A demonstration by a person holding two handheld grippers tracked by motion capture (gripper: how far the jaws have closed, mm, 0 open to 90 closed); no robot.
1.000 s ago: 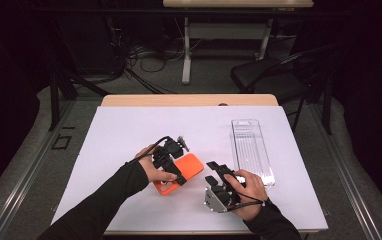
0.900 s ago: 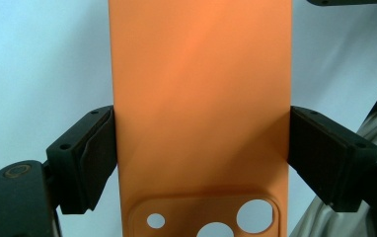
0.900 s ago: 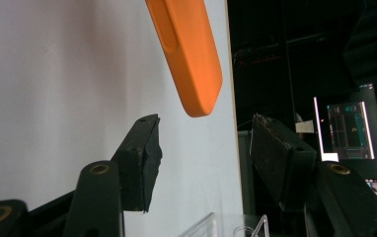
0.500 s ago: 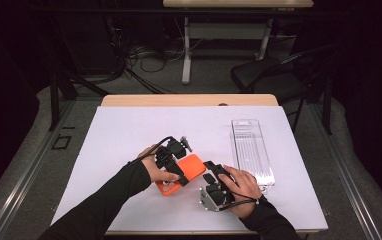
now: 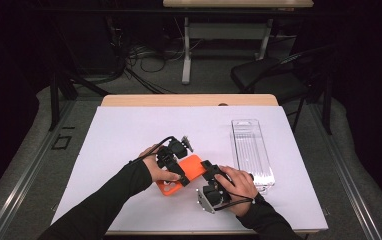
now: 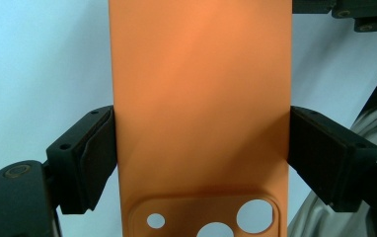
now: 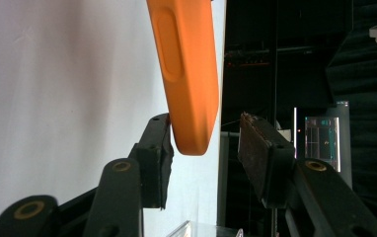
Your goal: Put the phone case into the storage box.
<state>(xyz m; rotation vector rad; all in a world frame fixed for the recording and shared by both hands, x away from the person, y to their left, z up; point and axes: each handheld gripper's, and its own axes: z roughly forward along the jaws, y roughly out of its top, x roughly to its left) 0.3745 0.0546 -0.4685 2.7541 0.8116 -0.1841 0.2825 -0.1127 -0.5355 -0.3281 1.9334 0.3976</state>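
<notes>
So you're holding the orange phone case (image 6: 201, 108) across its width with your left gripper (image 5: 171, 162), both pads pressing on its long edges, camera cutout toward you. That grip is keeping the case steady and lifted at one end, probably so the other hand can get at the free corner. Your right gripper (image 7: 204, 148) is coming in on that corner: its jaws have just been closing, one pad (image 7: 159, 143) sitting right against the case edge, the other pad still a gap away, so nothing is clamped there yet. From above, the case (image 5: 191, 167) is sitting between your two hands near the front middle of the white table cover (image 5: 129, 130), tilted off it. Just to your right a clear plastic box (image 5: 251, 150) is lying lengthwise, likely where the case belongs. Farther back, a wooden table edge (image 5: 189, 100), then dark floor with cables (image 5: 139, 65), a desk leg (image 5: 185, 50) and a black chair (image 5: 274, 75).
</notes>
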